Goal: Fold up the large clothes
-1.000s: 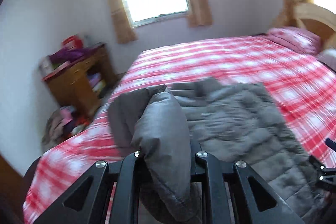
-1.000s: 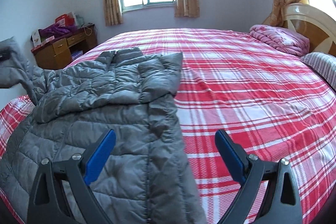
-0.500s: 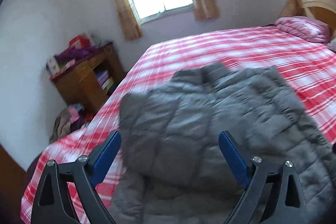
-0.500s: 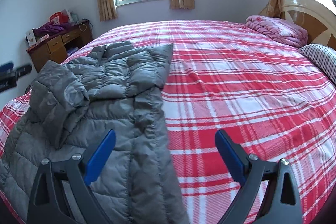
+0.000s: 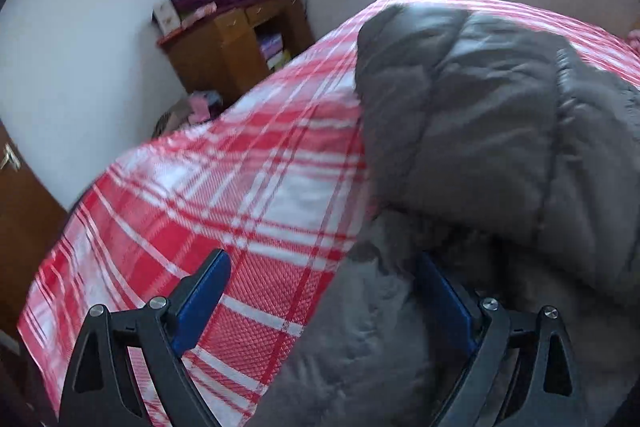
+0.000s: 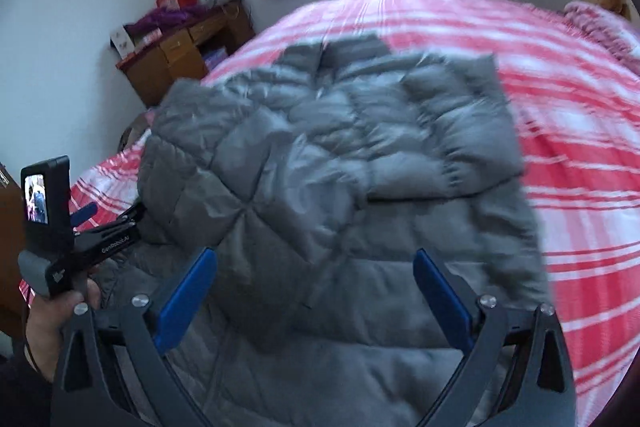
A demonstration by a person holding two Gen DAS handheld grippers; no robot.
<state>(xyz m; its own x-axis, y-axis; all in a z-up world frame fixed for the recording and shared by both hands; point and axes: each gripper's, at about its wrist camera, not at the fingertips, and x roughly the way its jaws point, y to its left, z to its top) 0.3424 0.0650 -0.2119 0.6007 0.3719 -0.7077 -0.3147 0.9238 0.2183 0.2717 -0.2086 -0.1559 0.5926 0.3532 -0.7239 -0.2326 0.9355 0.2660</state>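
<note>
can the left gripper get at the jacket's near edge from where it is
Probably yes: the left gripper is open and low at the jacket, its hem edge already between the fingers, nothing blocking.

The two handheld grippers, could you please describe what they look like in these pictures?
Both match. The right gripper and left gripper have black triangular cut-out finger frames, silver bolt heads and flat blue pads. In the right wrist view, the left unit carries a small black camera with a lit screen, white lettering on its black arm and a grey handle. The left hand shows a dark sleeve edge.
</note>
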